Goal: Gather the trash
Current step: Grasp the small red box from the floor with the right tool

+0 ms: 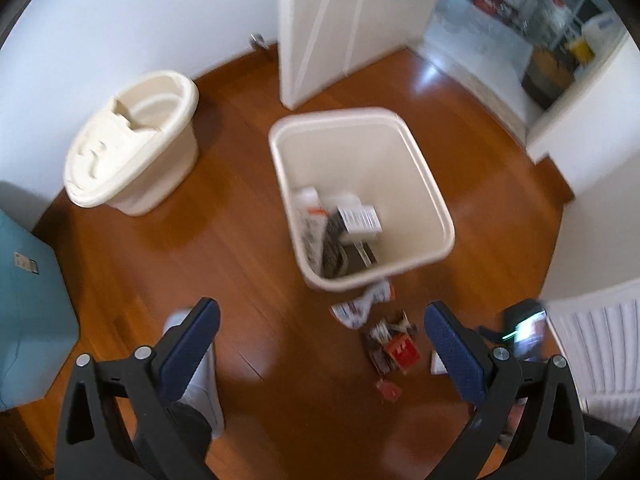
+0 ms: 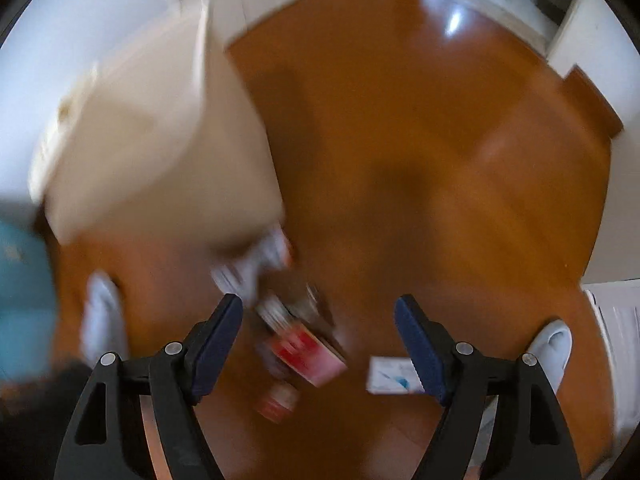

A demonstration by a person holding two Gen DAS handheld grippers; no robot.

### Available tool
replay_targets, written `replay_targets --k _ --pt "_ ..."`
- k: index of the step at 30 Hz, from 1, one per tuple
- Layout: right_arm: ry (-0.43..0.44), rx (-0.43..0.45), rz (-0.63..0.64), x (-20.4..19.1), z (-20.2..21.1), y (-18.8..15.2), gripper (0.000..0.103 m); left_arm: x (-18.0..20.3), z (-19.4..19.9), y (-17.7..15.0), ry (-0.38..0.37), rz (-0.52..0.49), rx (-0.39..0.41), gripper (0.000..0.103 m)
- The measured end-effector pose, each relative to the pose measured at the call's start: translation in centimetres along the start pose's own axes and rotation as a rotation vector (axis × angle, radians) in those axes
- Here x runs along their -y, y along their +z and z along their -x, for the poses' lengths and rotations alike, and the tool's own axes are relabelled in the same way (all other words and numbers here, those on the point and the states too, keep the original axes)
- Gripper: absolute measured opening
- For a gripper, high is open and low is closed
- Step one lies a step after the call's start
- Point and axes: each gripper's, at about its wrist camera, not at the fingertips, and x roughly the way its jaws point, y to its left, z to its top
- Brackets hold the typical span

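A: Red card and crumpled paper, that is what lies on the wooden floor (image 1: 248, 240). The red packet (image 1: 402, 350) sits in front of the bin (image 1: 436, 208), with a twisted white wrapper (image 1: 362, 304) between it and the bin's near wall, almost touching that wall.

B: And the bin itself?

A: Cream plastic, upright, already holding a few flattened boxes (image 1: 344, 224). A small red scrap (image 1: 389, 390) lies just on the near side of the packet, and a white card (image 2: 394, 376) rests beside the right claw's inner finger.

B: What are the claws doing?

A: The left claw (image 1: 320, 344) is spread wide with nothing between its fingers. The right claw (image 2: 318, 338) is also spread wide and empty, hanging above the red packet (image 2: 310, 354), though that view is badly blurred.

B: How would the packet handle?

A: I judge it light and thin, likely to buckle if squeezed flat. Pinching it across a raised edge looks best, since it seems to lie low against the smooth floor and could slide. The wrapper should be soft and easy to take at its twisted middle.

B: Risk?

A: Scraps slipping away or dropping short of the bin.
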Motion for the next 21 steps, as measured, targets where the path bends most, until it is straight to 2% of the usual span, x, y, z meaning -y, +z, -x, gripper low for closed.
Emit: replay_targets --k 2,5,8,12,14,17,21 --pt "-0.01 -0.068 0.119 -1.6 -3.6 -2.7 0.081 0.9 -1.4 -0.2 -0.04 0.013 -0.051 0.103" --pt "-0.016 -0.123 0.235 -3.6 -7.2 -4.6 0.08 1.8 -2.6 -0.2 -0.051 0.012 -0.087 0.103" --pt "0.008 -0.152 0.21 -3.4 -9.1 -5.4 0.08 2.8 -3.2 0.1 -0.043 -0.008 -0.099 0.103" --pt "0.079 -0.099 0.135 -3.6 -8.0 -6.1 0.079 3.8 -3.3 0.2 -0.016 -0.051 -0.091 0.103" --pt "0.105 -0.085 0.139 -4.7 -6.9 -6.2 0.079 4.2 -3.2 0.0 -0.022 -0.059 -0.09 0.103" --pt "0.093 -0.083 0.281 -8.5 -6.9 -7.0 0.079 4.6 -3.0 -0.5 -0.025 -0.08 -0.084 0.103" --pt "0.042 -0.106 0.451 -10.9 -8.0 -9.0 0.079 4.3 -3.0 -1.1 -0.022 -0.085 -0.091 0.103"
